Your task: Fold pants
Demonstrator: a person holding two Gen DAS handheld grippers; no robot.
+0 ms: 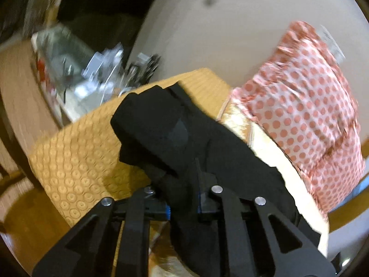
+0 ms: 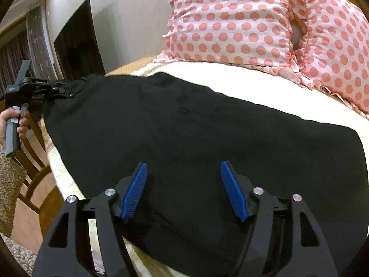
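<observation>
Black pants (image 2: 184, 133) lie spread across a cream bed cover (image 2: 265, 87), just in front of two polka-dot pillows (image 2: 230, 18). The left hand-held gripper (image 1: 184, 198) pinches a bunched edge of the cloth — lifted off the bed, over an orange patterned blanket (image 1: 76, 161). The right hand-held gripper (image 2: 183, 191) hangs over the pants, blue pads (image 2: 136, 191) spread — nothing between them.

Home bedroom: bed (image 2: 265, 87) with polka-dot pillows (image 2: 230, 23) at 12 o'clock, wooden floor (image 2: 30, 207) at 8 o'clock.
</observation>
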